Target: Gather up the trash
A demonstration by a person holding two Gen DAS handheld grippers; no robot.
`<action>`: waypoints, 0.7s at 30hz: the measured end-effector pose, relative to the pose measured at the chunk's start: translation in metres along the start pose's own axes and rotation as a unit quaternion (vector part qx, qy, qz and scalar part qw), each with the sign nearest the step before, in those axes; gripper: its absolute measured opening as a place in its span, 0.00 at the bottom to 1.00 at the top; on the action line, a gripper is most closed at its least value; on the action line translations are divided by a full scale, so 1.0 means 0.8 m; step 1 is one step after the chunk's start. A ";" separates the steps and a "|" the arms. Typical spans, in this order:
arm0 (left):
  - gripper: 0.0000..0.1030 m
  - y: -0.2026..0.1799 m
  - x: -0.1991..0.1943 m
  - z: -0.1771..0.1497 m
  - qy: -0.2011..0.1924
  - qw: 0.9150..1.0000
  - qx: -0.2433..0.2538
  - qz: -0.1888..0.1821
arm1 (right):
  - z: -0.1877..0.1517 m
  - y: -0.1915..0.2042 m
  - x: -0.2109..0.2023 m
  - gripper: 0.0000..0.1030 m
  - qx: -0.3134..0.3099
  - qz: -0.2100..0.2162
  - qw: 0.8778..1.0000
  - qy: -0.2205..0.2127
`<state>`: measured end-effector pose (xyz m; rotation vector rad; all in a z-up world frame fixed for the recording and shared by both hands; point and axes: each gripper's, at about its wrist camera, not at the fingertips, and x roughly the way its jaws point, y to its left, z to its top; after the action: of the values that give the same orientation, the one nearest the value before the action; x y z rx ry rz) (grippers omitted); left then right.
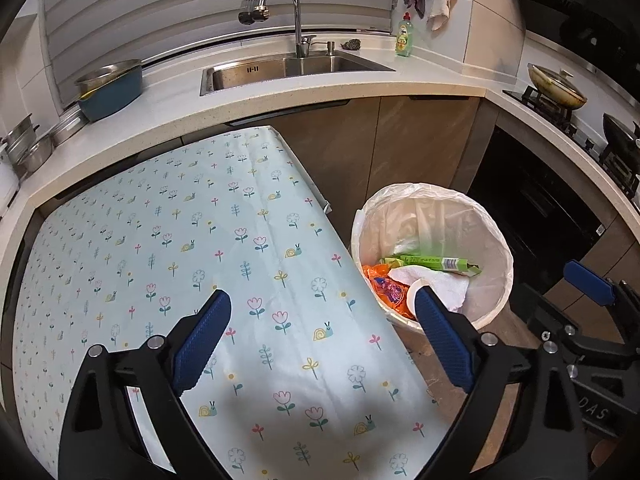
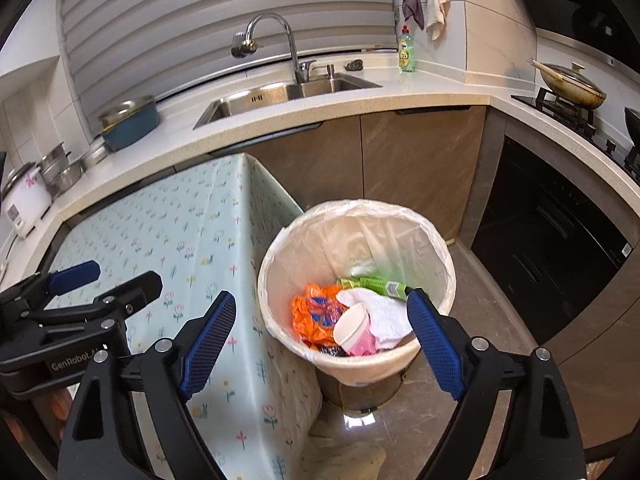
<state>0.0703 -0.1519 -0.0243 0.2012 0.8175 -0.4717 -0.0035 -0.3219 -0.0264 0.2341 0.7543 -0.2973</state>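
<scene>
A white bin [image 2: 280,276] lined with a plastic bag stands on the floor beside the table; it also shows in the left wrist view [image 1: 496,240]. Inside lie an orange wrapper [image 2: 310,316], a green box [image 2: 376,285], a white tissue [image 2: 386,314] and a pink-and-white cup [image 2: 354,332]. My right gripper [image 2: 322,324] is open and empty above the bin's near rim. My left gripper [image 1: 322,322] is open and empty over the table's right edge. The flowered tablecloth [image 1: 200,248] shows no trash on it.
A counter with a steel sink [image 1: 288,68], faucet, blue pot [image 1: 112,88] and dish soap bottle [image 1: 405,36] runs behind. A stove with a lidded pan [image 1: 556,86] and a black oven [image 2: 560,236] are at right. Pots and a rice cooker [image 2: 24,200] are at left.
</scene>
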 end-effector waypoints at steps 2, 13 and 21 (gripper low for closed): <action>0.89 0.002 0.000 -0.005 0.004 1.000 -0.003 0.002 | -0.006 0.002 0.002 0.83 -0.006 0.000 1.000 0.013; 0.90 0.001 0.002 -0.022 0.013 1.000 -0.003 0.015 | -0.025 0.009 -0.004 0.93 -0.029 -0.029 0.999 0.026; 0.90 0.001 0.001 -0.031 0.017 1.000 -0.010 0.024 | -0.036 0.002 -0.003 0.93 -0.027 -0.033 0.998 0.043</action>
<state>0.0550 -0.1425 -0.0416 0.2101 0.8483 -0.4159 -0.0230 -0.3109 -0.0450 0.1716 0.8543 -0.3306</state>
